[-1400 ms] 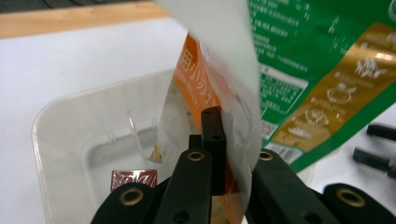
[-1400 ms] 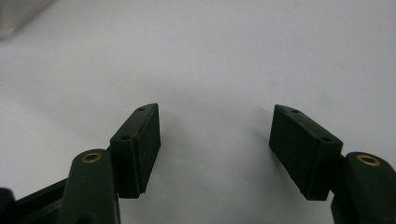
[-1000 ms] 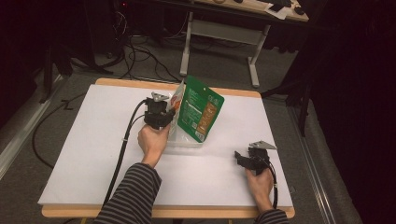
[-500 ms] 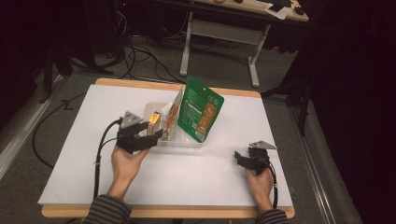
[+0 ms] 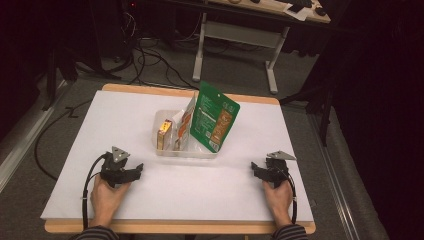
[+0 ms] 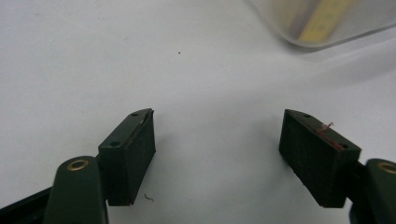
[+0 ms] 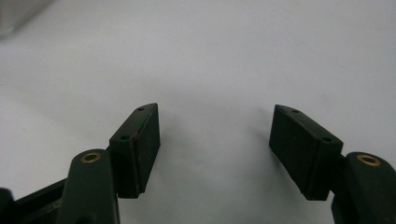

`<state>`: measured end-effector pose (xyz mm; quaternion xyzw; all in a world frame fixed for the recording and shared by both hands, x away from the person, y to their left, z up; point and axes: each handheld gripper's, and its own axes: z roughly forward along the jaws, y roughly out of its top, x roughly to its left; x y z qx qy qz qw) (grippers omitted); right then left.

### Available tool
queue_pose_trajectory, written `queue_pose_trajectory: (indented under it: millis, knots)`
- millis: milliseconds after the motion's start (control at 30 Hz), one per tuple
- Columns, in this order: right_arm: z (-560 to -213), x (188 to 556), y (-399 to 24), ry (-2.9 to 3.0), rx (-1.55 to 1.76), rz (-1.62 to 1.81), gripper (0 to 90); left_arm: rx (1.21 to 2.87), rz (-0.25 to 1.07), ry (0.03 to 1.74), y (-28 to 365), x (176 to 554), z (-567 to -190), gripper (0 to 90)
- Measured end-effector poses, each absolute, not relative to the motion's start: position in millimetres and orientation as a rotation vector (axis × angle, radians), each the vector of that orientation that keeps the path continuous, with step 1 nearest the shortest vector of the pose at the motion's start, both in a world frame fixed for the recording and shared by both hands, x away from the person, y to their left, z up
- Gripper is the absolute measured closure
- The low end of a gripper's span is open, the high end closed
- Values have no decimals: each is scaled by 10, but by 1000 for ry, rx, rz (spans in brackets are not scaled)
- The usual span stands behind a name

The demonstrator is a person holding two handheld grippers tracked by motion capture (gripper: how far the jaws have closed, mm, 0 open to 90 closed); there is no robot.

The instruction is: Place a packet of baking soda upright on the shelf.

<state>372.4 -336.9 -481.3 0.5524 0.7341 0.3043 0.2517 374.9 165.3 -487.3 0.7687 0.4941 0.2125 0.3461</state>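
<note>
Clear bin [image 5: 186,150] holds packets (high view); left hand-held gripper [image 5: 136,171] released, right hand-held gripper [image 5: 256,170] released too.

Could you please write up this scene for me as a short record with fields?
surface: white table top on a wooden-edged table
container: clear plastic tub at mid-table
contents: green foil snack pouch, standing tilted and rising above the rim; small yellow-orange carton; white and orange packet between them
left claw: open, jaws just been opening, nothing between them, resting on the table left of the tub
right claw: open, empty, on the table to the right
</note>
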Motion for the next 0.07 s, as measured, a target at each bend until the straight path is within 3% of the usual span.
queue_pose_trajectory:
  millis: [67]
  knots:
    - [-4812, 3727, -3375, 1999, 1506, 831, 337, 1995, 561, 1281, 1645, 3744, -4875, 272]
